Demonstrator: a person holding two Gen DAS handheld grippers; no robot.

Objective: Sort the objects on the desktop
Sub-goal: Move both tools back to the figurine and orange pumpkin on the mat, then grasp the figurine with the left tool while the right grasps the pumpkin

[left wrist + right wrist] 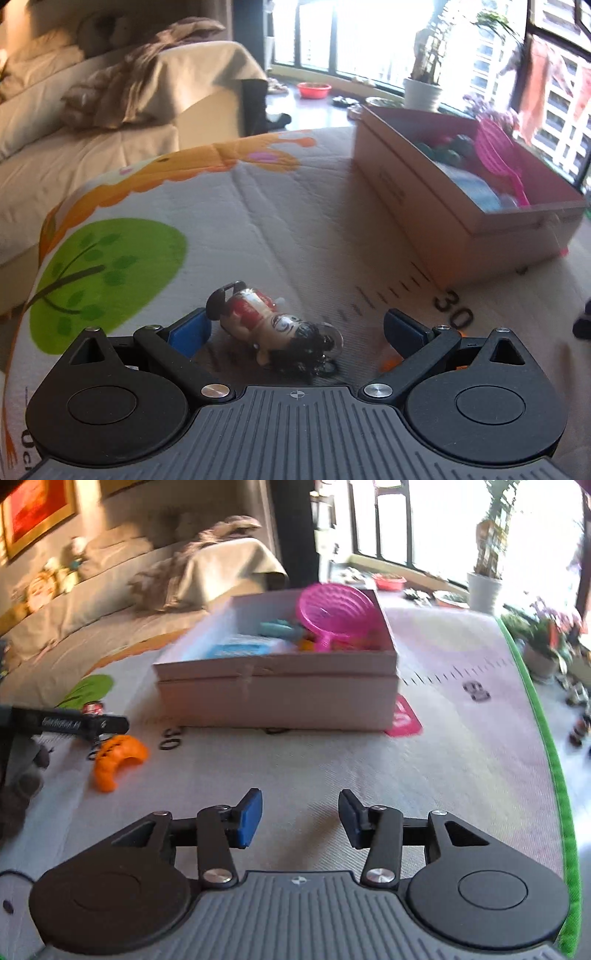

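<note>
Both grippers hang over a printed play mat spread on a raised surface. On the left gripper the blue pads stand wide apart with a small figurine lying on the mat between them; neither pad presses on it, though its feet lie just beside the left pad. On the right gripper the pads stand partly apart over bare mat with nothing between them.

Largest of the sorted things is the pale pink cardboard box, which sits on the mat ahead of both grippers. Inside it a bright pink plastic strainer leans against the far wall, over some blue and teal items too blurred to name.

An orange curved plastic toy lies on the mat, left of the right gripper and near the printed number 30.

Smallest is the figurine, on its side, with black curly hair, a painted face, a red and white body and black feet.
</note>
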